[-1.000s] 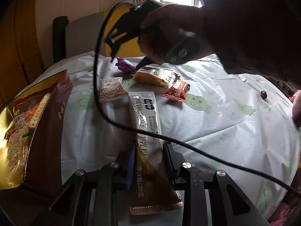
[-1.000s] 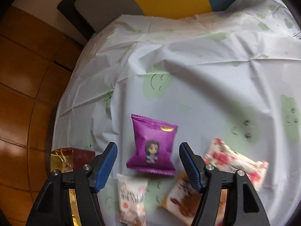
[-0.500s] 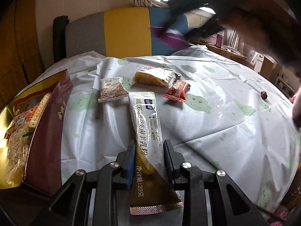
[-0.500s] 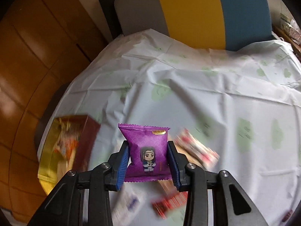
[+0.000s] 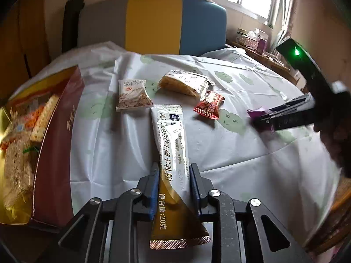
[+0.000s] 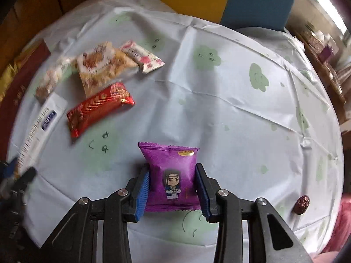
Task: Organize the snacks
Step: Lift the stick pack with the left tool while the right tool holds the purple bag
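**Both tools gripping snacks**

A box (image 5: 54, 135) of snacks sits at the surface's (image 5: 230, 149) left edge. The left tool (image 5: 173, 188) is clenched on a long sachet (image 5: 171, 144) lying on the surface. Beyond it lie three small packets. The right tool (image 6: 173, 188) grips a purple packet (image 6: 171, 171) near the right edge.
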